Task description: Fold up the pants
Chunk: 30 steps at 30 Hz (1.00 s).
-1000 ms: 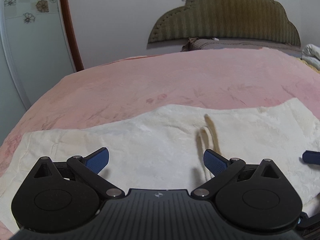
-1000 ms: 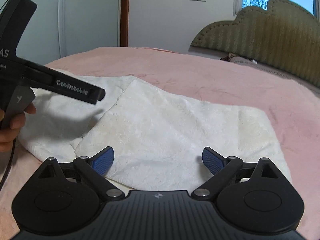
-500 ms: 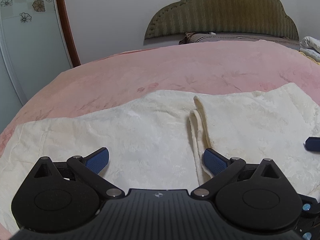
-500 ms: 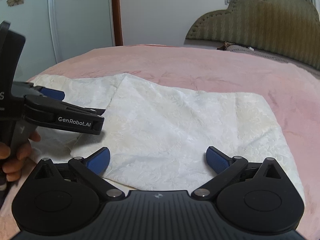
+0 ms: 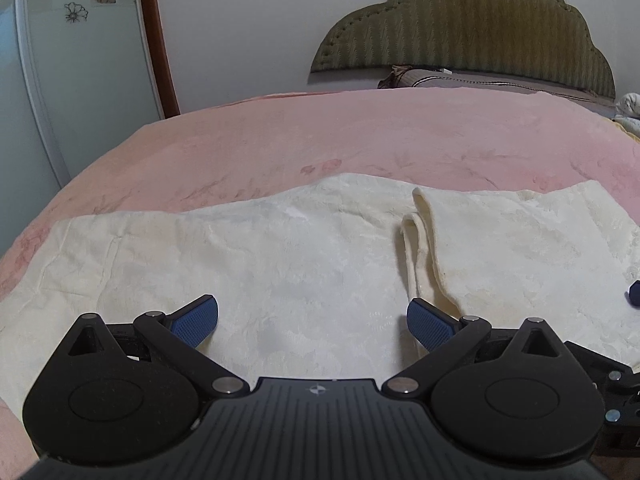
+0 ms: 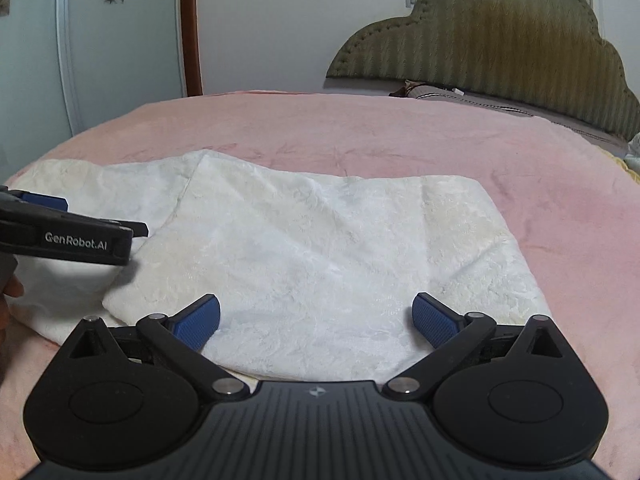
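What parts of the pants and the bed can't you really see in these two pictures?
- Pants: near edge hidden behind the left gripper body, left wrist view.
- Folded layer: near hem hidden by the right gripper, right wrist view.
- Pillow: too small to make out its pattern.
- Bedspread: cut off at both edges.

"GenRobot.AI" stands in white on the left hand-held gripper (image 6: 60, 216).

Cream-white pants (image 5: 280, 264) with a faint embossed floral texture — lying on a pink bedspread (image 5: 360, 140) with darker leaf prints. Olive striped headboard (image 5: 472, 28) — black grippers, blue ribbed pads (image 6: 198, 322).
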Available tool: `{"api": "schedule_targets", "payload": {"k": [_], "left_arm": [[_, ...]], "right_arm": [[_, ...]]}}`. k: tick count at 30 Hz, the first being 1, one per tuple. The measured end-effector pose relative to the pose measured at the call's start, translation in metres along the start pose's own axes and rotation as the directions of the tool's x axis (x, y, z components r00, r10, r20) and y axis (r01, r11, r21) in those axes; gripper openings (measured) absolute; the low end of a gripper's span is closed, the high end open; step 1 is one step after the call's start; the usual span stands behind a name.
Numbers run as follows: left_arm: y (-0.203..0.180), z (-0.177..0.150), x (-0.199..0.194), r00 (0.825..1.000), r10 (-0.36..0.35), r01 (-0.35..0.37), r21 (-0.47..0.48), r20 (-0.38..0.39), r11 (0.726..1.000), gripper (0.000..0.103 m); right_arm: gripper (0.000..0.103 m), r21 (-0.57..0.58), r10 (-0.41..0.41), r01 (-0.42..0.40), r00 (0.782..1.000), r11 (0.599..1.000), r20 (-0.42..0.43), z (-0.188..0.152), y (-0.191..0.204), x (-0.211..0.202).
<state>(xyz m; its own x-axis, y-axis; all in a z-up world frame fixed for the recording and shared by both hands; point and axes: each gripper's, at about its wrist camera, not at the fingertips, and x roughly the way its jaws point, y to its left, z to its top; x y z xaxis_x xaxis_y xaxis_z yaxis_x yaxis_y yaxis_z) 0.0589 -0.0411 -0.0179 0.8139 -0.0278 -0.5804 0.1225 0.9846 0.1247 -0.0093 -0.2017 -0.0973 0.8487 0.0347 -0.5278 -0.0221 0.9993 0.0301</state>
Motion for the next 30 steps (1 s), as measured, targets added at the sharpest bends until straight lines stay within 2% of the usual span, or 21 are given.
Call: {"api": "schedule_targets", "payload": {"k": [4,19,30], "left_arm": [[0.001,-0.002,0.001,1.0,-0.009,0.008,-0.013,-0.008,1.0,0.102],[0.01,-0.008,0.004,0.998,-0.057,0.057,-0.057,-0.002,0.997,0.103],[0.007,-0.01,0.001,0.999,-0.047,0.048,-0.04,0.014,0.998,0.103]], "right_arm": [[0.103,0.027,0.021,-0.021,1.0,0.999,-0.007,0.0,-0.006,0.003],[0.103,0.025,0.02,-0.02,1.0,0.999,-0.007,0.0,-0.005,0.003],[0.103,0.025,0.021,-0.02,1.0,0.999,-0.007,0.0,-0.005,0.003]]}}
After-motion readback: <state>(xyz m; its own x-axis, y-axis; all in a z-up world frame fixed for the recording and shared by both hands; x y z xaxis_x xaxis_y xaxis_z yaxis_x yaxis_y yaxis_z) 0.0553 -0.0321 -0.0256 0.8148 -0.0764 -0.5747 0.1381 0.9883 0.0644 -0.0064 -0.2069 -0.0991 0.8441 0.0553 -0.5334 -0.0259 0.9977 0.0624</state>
